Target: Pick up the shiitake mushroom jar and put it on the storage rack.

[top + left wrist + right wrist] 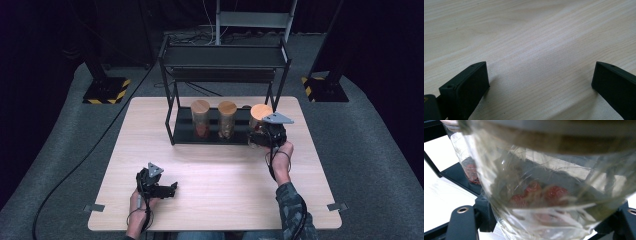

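The jar [258, 120], glass with a round wooden lid, stands at the right end of the lower shelf of the black rack [172, 112] on the table [220, 170], next to two similar jars [214, 119]. My right gripper [264, 136] has its fingers [461, 222] closed on the jar's body below the lid; in the right gripper view the clear wall sits right between them, with red pieces [541, 193] lying in the bottom. My left gripper [170, 189] rests low over bare table near the front edge, fingers [469, 85] spread wide with nothing between them.

I judge this jar stiff, smooth and breakable, and mostly empty, so fairly light, though the lid end may carry more weight. Glass is slippery against the pads, so I want the grip around the middle of the body, square to it, not on the lid, which could come loose. The shelf overhead leaves little headroom, so I would draw the jar out toward me, level and upright, before lifting, keeping it off its neighbour and the rack's right post.
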{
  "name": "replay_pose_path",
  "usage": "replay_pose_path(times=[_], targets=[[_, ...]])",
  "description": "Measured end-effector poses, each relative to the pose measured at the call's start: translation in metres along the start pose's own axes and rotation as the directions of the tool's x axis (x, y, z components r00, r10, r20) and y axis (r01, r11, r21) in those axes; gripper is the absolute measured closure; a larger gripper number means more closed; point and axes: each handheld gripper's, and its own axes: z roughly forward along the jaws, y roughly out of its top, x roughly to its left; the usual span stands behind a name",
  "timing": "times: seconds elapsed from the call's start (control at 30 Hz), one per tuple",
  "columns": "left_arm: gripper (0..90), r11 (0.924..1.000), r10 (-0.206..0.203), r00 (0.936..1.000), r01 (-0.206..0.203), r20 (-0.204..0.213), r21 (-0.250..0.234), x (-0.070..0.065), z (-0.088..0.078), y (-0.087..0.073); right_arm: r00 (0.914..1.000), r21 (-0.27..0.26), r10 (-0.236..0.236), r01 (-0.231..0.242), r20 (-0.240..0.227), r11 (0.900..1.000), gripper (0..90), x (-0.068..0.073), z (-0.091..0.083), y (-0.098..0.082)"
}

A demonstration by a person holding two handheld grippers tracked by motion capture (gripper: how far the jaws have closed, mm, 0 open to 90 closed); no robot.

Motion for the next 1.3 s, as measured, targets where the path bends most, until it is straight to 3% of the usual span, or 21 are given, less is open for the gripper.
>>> replay_pose_path(times=[1.3], targets=[[0.4,1.0000,0.001,1.0000,-0.001,-0.001,0.000,0.000,0.000,0.000,1.0000,0.020,0.003,-0.003,0.009,1.000,24.3,0.000,0.015,0.006]])
